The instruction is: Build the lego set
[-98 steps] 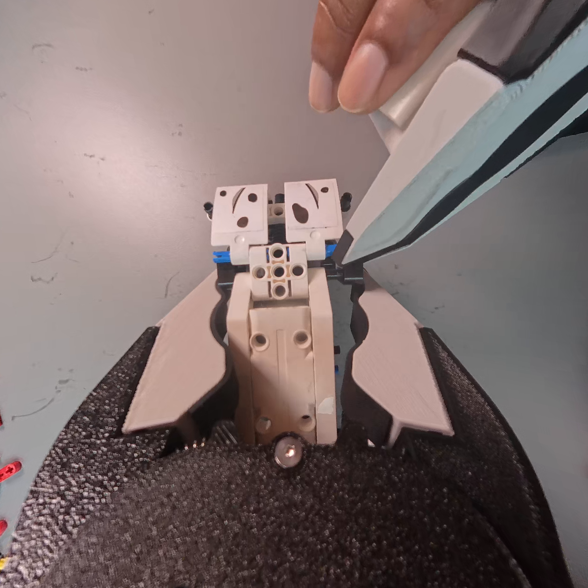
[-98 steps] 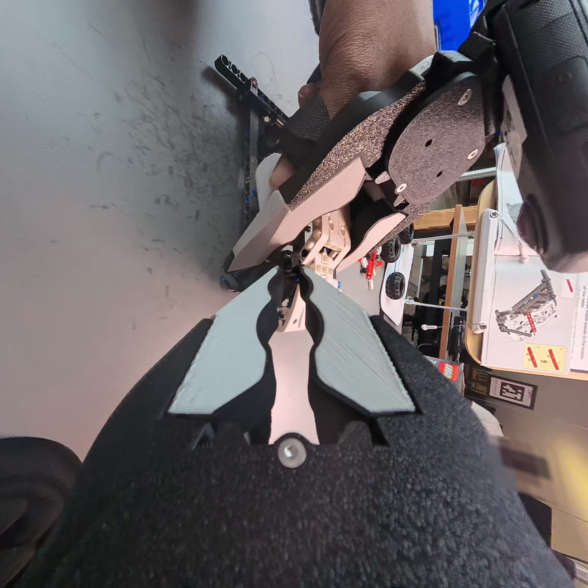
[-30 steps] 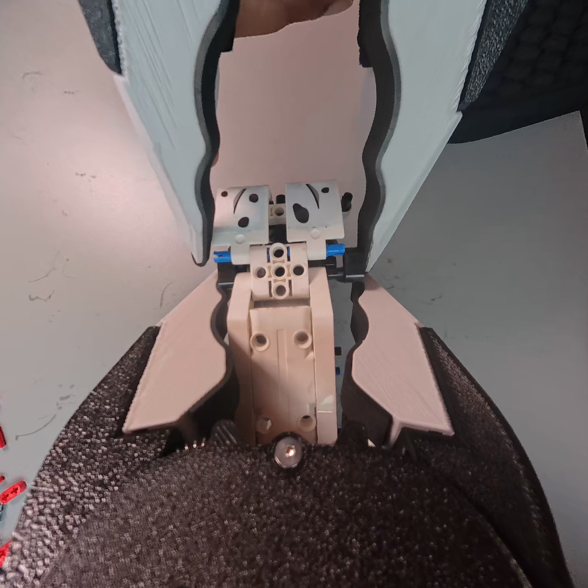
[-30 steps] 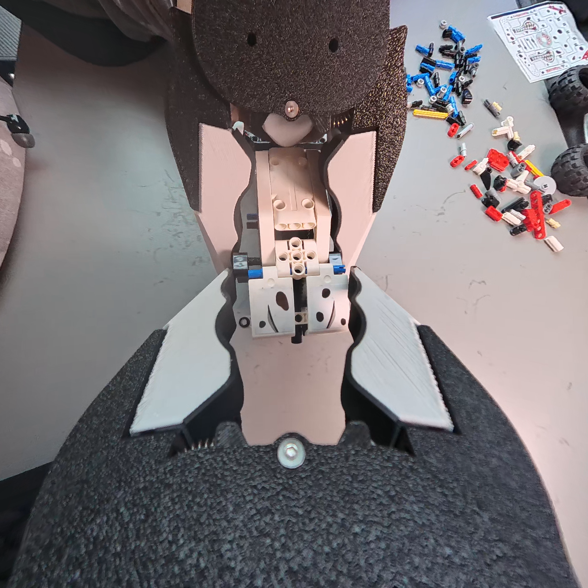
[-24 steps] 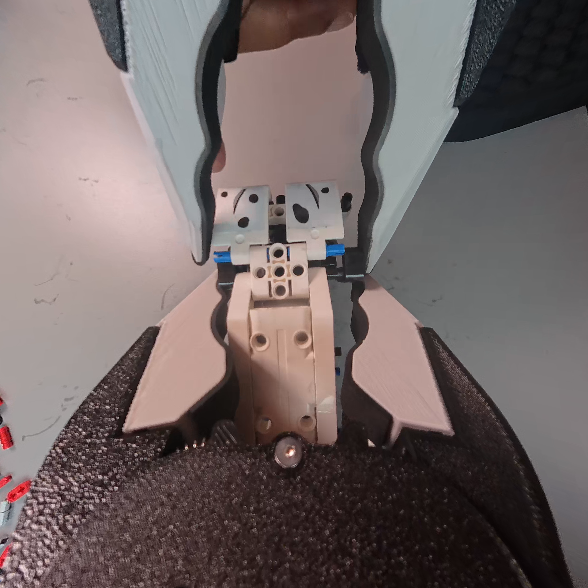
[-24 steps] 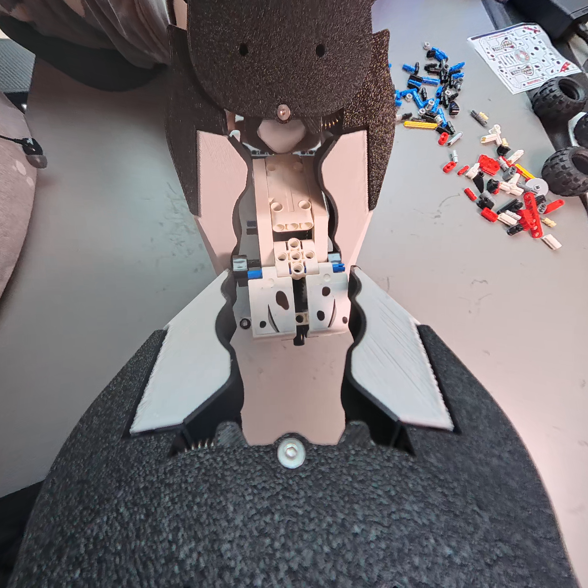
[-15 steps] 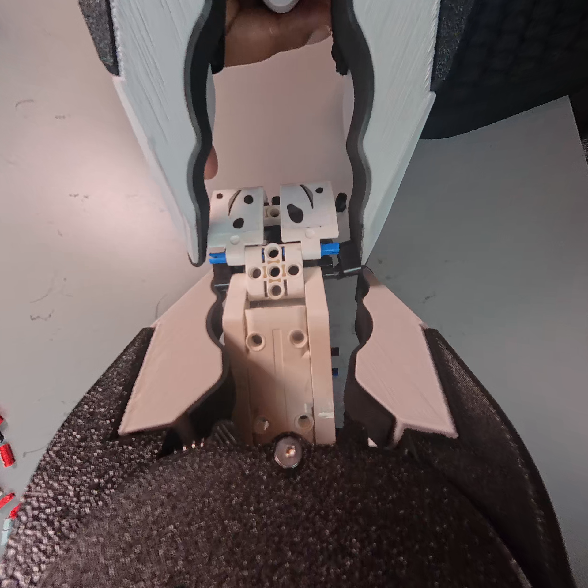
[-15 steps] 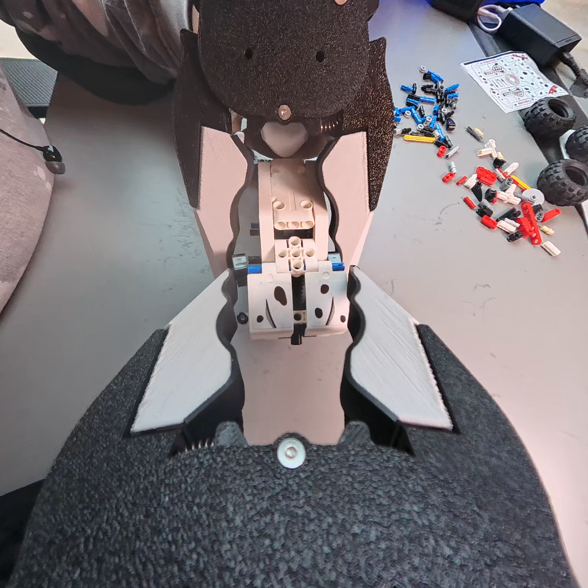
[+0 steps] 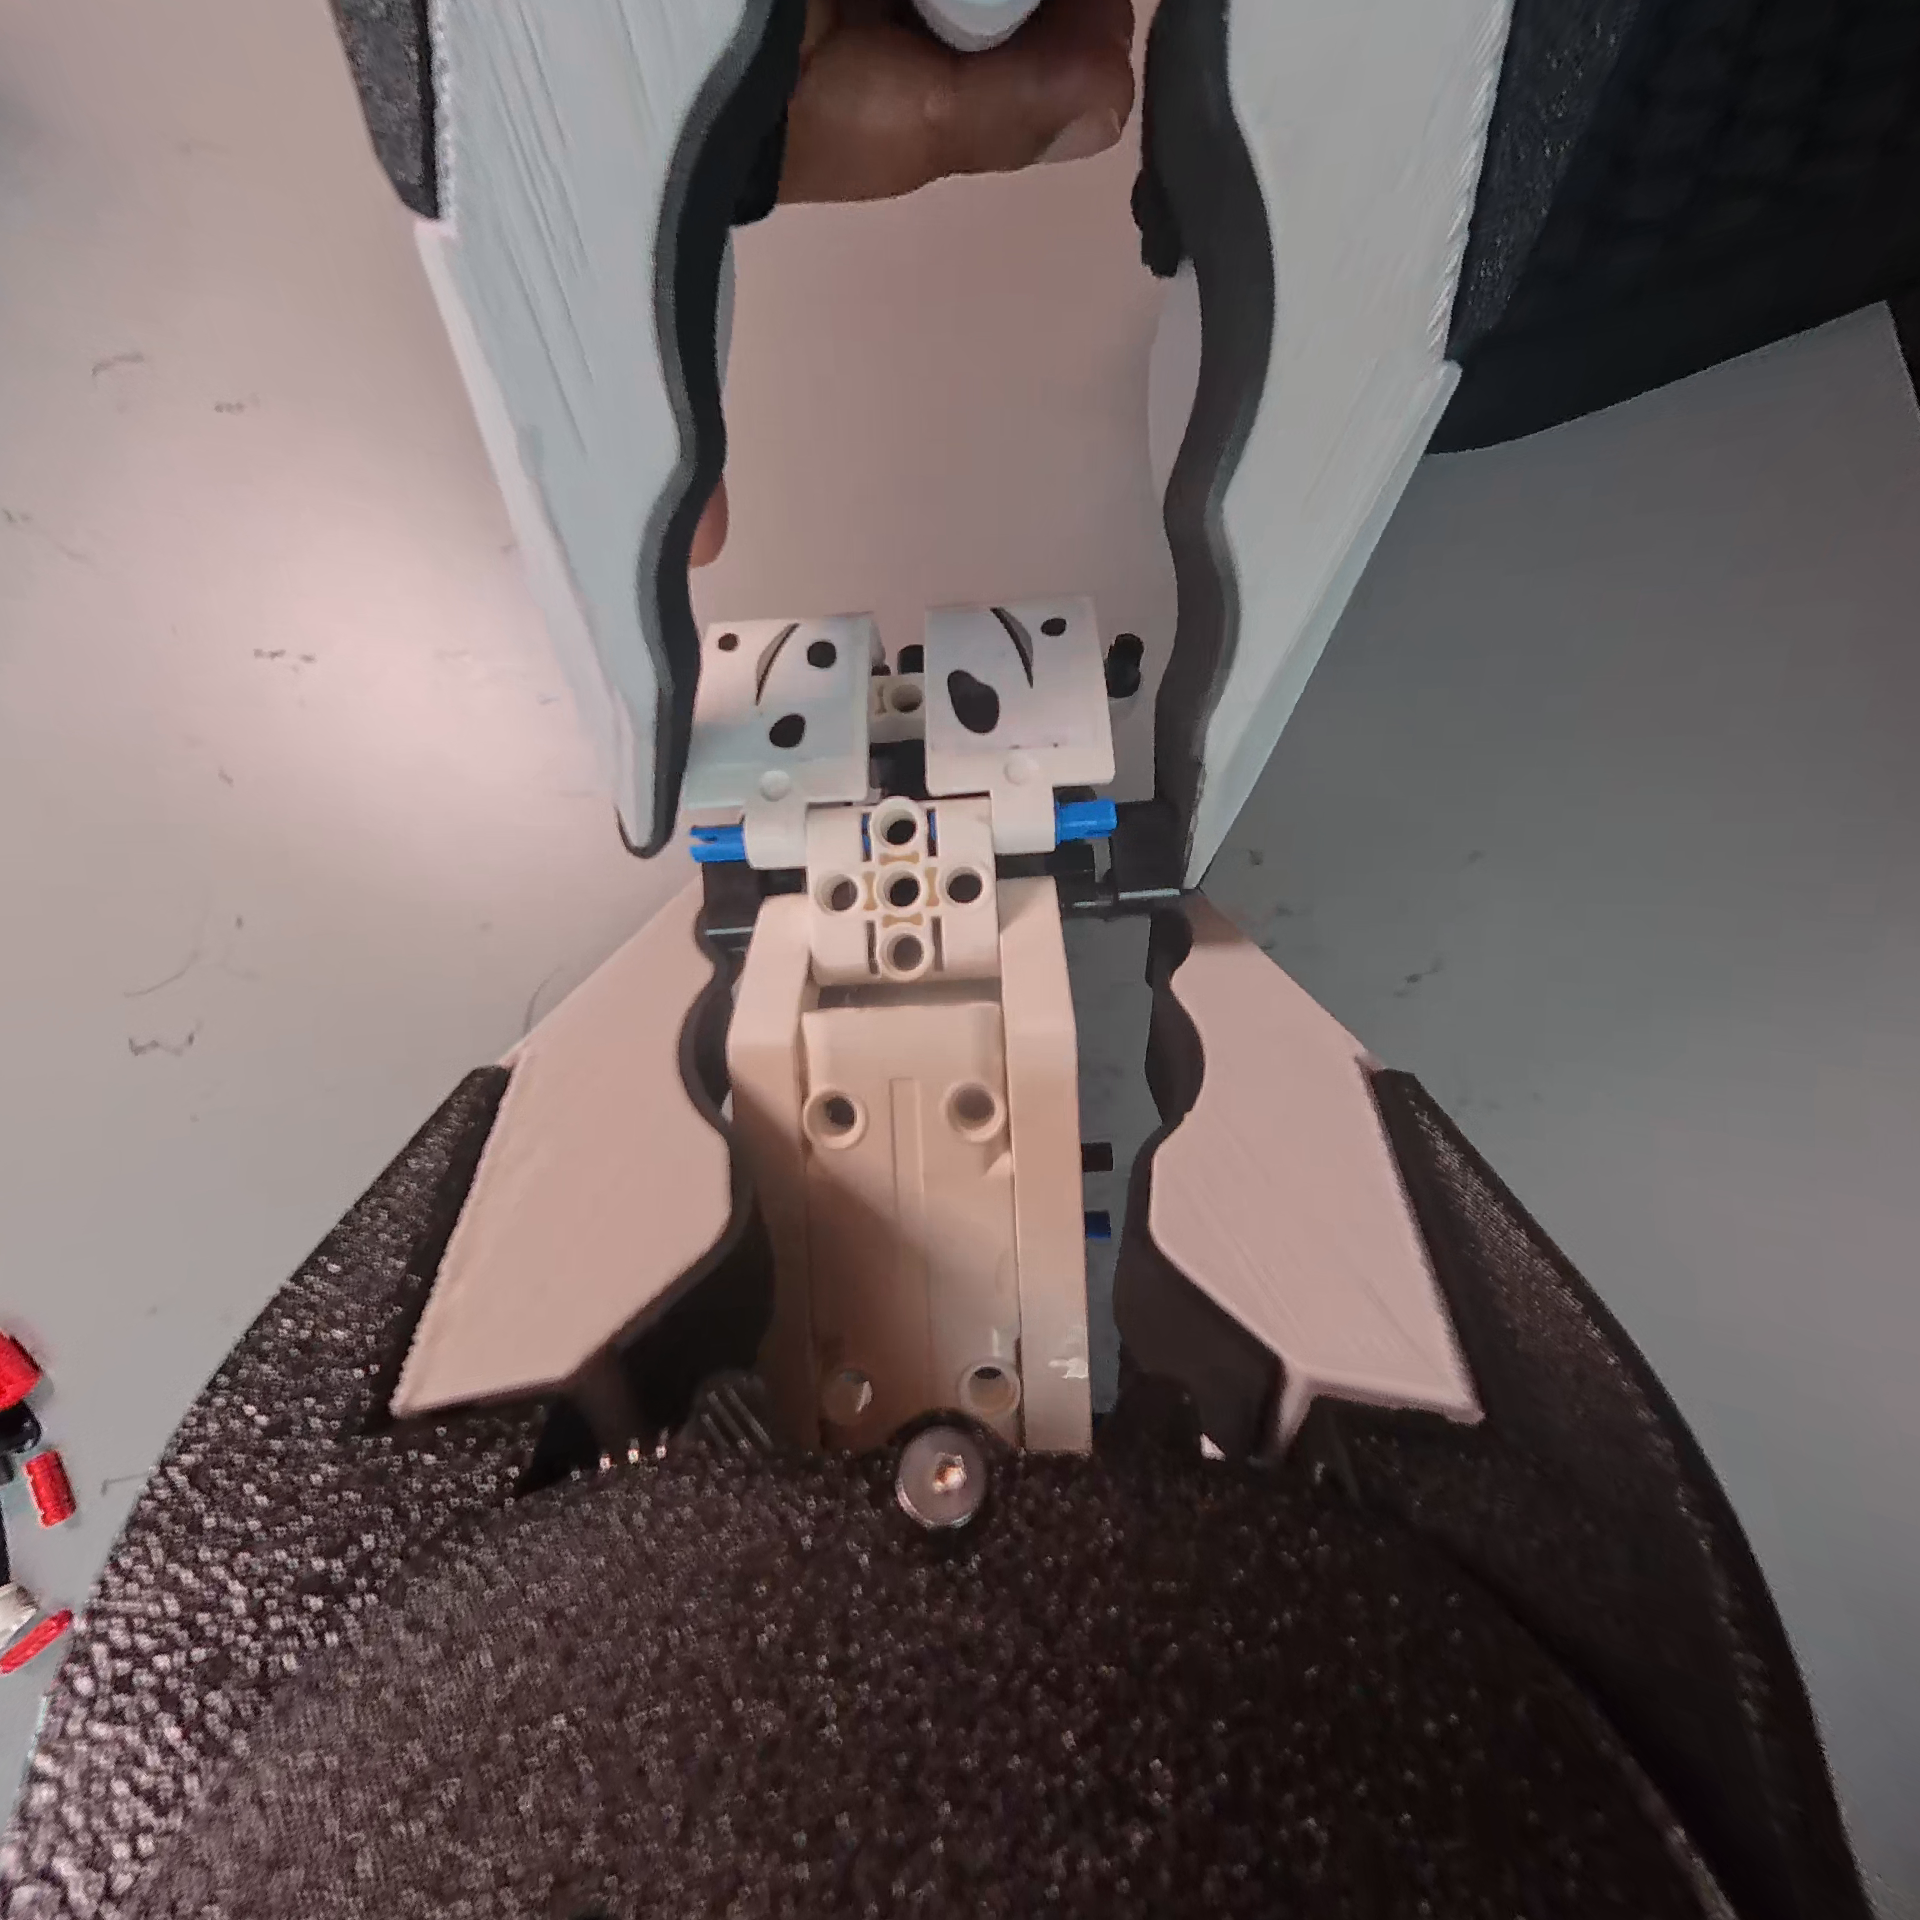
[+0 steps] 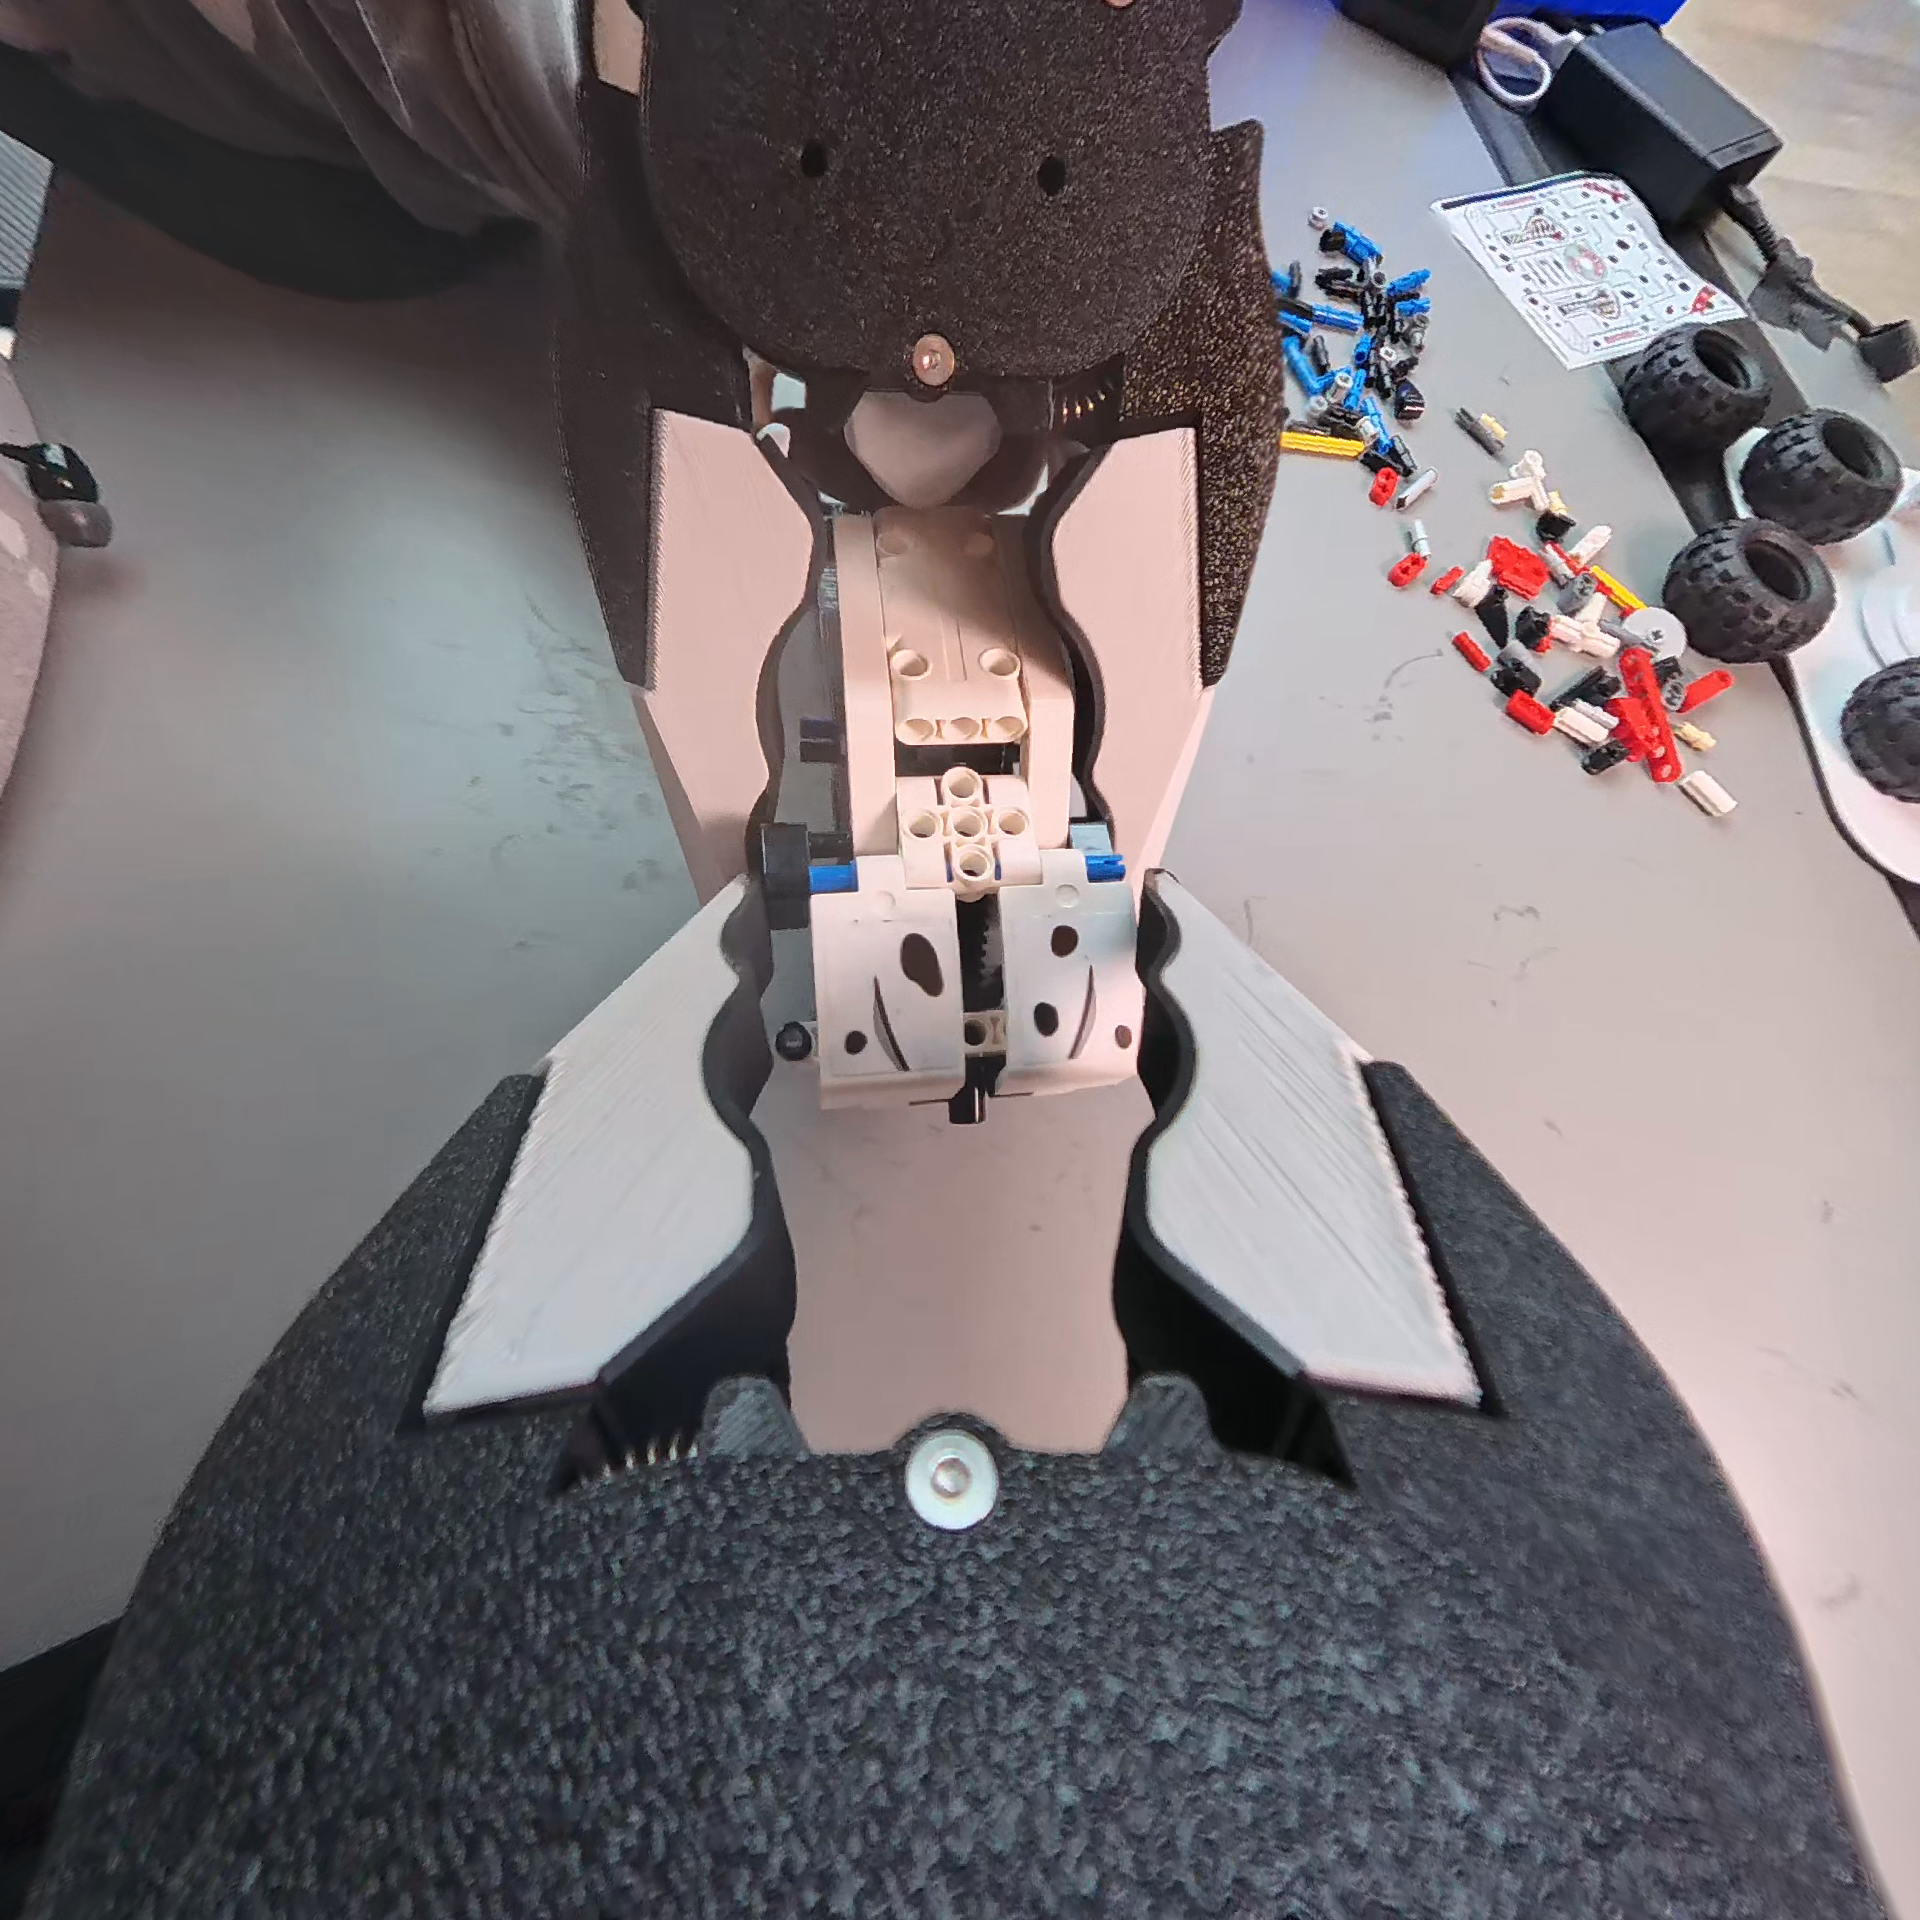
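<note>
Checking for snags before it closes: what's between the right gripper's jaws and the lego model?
Nothing. In the right wrist view the right gripper is open around the lego model, slim empty gaps each side.

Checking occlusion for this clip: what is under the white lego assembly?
Bare grey table shows under the white lego assembly's spotted end. The left gripper flanks its rear; beneath there is hidden.
</note>
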